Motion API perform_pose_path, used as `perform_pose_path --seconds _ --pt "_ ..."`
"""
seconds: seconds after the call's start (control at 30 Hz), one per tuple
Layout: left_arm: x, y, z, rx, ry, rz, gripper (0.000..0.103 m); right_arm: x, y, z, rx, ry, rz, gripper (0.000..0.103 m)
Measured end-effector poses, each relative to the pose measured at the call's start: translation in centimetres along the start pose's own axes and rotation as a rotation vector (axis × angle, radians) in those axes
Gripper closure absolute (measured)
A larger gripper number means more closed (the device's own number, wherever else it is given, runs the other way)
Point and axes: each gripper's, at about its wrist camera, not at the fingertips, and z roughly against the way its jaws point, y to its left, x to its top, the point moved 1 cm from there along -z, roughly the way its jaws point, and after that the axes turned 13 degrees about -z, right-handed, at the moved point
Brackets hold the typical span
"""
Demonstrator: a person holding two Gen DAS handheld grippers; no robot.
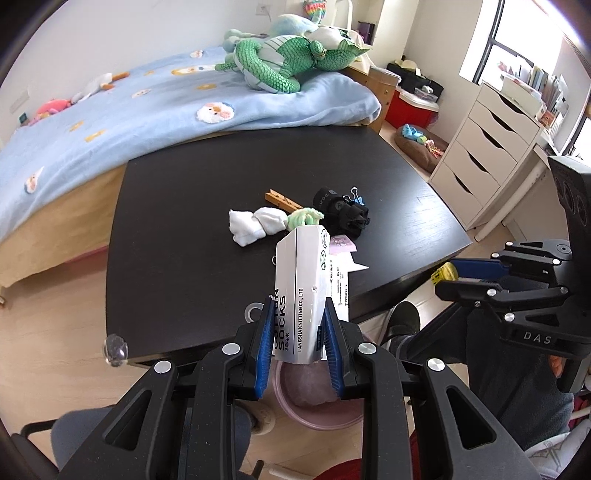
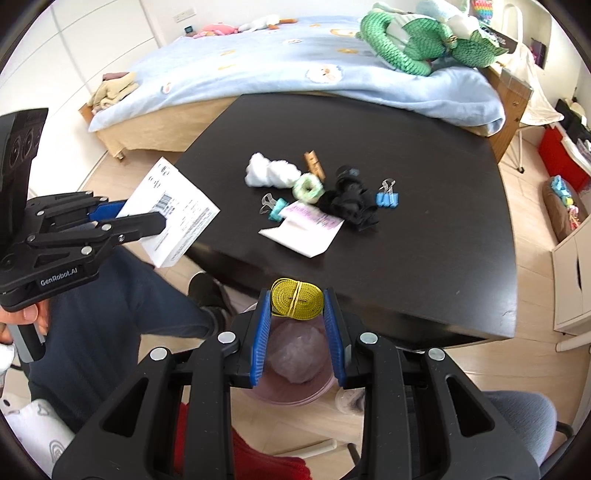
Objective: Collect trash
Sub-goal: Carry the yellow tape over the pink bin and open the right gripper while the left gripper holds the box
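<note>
Left gripper [image 1: 295, 325] clamps the sock box [image 1: 301, 291] at its lower end: light, stiff card, crushable. Right gripper [image 2: 297, 325] pinches the rolled tape measure [image 2: 297, 303] across its flanks, springy, liable to uncoil. Both hang over the pink bin [image 2: 325, 387].

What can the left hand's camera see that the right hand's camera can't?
Only the left wrist view shows the white drawers and the window. Only the right wrist view shows the folded clothes on the bed's end and the teal clip. Both show the black table, white socks, the sock box in the left gripper, and the yellow tape in the right gripper.
</note>
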Motion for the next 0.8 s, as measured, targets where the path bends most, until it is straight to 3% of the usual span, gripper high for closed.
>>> perform_pose_path --seconds 0.4,0.43,0.47,0.53,0.63,0.8 --pt "-1.4 -0.3 0.7 -0.017 0.001 0.011 0.077 -2.0 1.0 -1.4 0.039 0.054 0.035 0.074" --pt "-1.6 -0.3 0.7 -0.017 0.000 0.011 0.077 -2.0 1.0 -1.6 0.036 0.059 0.037 0.063" --pt "-1.5 -0.3 0.6 -0.017 0.000 0.012 0.077 -2.0 1.0 -1.7 0.027 0.060 0.038 0.041" --pt "-1.4 -0.2 0.6 -0.017 0.000 0.011 0.078 -2.0 0.8 -1.8 0.030 0.054 0.029 0.027" --pt "-1.5 -0.3 0.5 -0.019 0.000 0.007 0.078 -2.0 0.5 -2.0 0.013 0.056 0.015 0.018" --pt "-1.7 -0.9 0.4 -0.029 0.007 -0.003 0.078 -1.8 -0.3 -1.7 0.001 0.038 -0.017 0.014"
